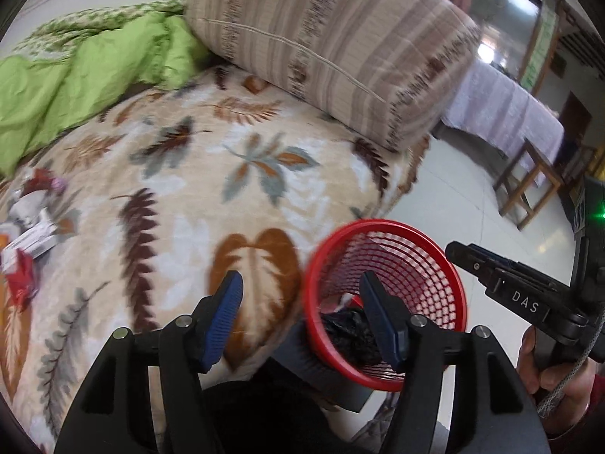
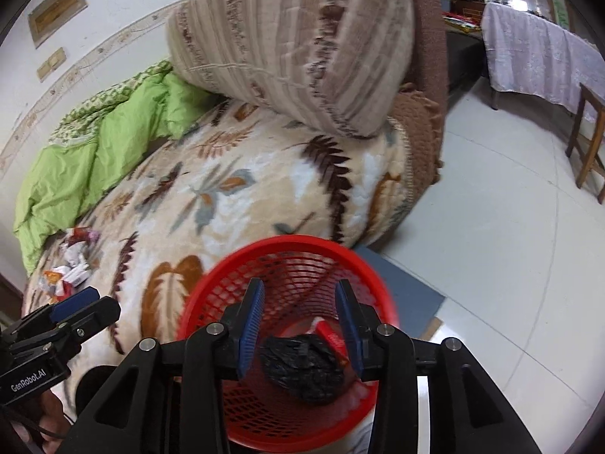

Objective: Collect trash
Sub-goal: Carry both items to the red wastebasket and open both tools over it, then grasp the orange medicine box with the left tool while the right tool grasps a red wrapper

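A red mesh basket [image 2: 287,243] stands on the floor beside the bed, with a crumpled black bag [image 2: 302,370] and a red wrapper [image 2: 332,336] lying in its bottom. My right gripper [image 2: 298,321] hangs over the basket mouth, jaws open, nothing between the pads. My left gripper [image 1: 302,302] is open too, straddling the bed edge and the basket [image 1: 378,227] rim, holding nothing. The black bag [image 1: 348,335] shows beside its right finger. A heap of wrappers and paper scraps [image 1: 30,227] lies on the leaf-patterned blanket at far left, also visible as the scrap heap [image 2: 72,265].
A large striped folded quilt [image 1: 332,45] and a green quilt [image 1: 75,83] lie at the back of the bed. A table with a lilac cloth [image 2: 540,64] and a wooden stool [image 2: 590,143] stand on the tiled floor to the right. A grey-blue mat [image 2: 408,295] lies under the basket.
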Demonstrator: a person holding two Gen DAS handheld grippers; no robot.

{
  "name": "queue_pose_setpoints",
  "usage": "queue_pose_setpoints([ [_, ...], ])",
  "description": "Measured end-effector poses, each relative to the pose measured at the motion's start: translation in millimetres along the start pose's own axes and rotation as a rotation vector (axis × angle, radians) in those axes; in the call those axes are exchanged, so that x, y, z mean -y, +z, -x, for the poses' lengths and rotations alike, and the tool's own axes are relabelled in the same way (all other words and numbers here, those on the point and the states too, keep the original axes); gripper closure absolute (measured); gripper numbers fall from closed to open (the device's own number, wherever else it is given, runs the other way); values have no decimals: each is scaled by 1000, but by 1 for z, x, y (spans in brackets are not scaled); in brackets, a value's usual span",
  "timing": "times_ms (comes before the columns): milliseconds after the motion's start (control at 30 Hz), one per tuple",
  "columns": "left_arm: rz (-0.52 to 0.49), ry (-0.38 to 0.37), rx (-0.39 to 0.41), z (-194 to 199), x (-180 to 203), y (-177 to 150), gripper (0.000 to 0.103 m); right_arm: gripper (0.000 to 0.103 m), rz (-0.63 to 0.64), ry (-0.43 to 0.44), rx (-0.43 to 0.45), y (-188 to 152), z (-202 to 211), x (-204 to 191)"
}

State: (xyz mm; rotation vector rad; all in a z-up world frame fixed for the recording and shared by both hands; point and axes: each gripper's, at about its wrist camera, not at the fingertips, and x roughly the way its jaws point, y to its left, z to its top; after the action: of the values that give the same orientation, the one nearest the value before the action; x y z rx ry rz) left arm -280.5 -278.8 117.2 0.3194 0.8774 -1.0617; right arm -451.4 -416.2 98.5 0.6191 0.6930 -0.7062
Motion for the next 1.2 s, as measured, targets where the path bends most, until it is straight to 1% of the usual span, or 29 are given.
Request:
queue_pose_setpoints([
  [133, 61, 41, 40, 20, -34, -1, 40, 61, 57, 60, -4, 4, -5, -34],
  [200, 94, 79, 61, 32, -56, -4, 40, 58, 94, 98, -5, 6, -9, -57],
  [233, 111, 90, 69, 38, -66, -5, 40, 56, 106, 111, -6, 6, -10, -64],
  [267, 125, 98, 76, 43, -74, -6, 40, 54, 135, 137, -12, 6, -13, -80],
  [500, 246, 219, 136, 84, -153, -32, 38, 53, 273, 254, -52, -1, -33, -162],
  [533, 269, 236, 143, 90, -165, -37, 38, 53, 304, 273, -66, -4, -37, -179],
  [567, 292, 256, 150, 96, -179, -42, 38, 53, 318, 285, -75, -5, -40, -187],
  [600, 312, 279, 156, 101, -191, -48, 37, 53, 344, 310, -93, -8, -45, -204],
  [633, 331, 310, 161, 105, -204, -53, 37, 53, 361, 325, -105, -10, -48, -214],
  [667, 360, 357, 169, 111, -221, -60, 36, 53, 383, 339, -118, -12, -52, -227],
  [733, 415, 406, 175, 119, -248, -72, 36, 53, 428, 370, -140, -19, -60, -253],
  [867, 523, 480, 194, 136, -297, -94, 36, 53, 483, 431, -204, -30, -80, -304],
  [967, 591, 503, 195, 142, -327, -107, 35, 53, 523, 464, -251, -41, -101, -345],
  [1033, 623, 517, 202, 143, -341, -114, 35, 53, 506, 493, -290, -44, -116, -365],
  [1100, 658, 519, 201, 141, -355, -119, 35, 53, 515, 494, -330, -47, -137, -389],
  [1133, 668, 516, 203, 142, -359, -121, 35, 53, 495, 500, -355, -48, -148, -396],
  [1200, 690, 508, 209, 140, -366, -125, 35, 53, 456, 509, -379, -50, -163, -406],
])
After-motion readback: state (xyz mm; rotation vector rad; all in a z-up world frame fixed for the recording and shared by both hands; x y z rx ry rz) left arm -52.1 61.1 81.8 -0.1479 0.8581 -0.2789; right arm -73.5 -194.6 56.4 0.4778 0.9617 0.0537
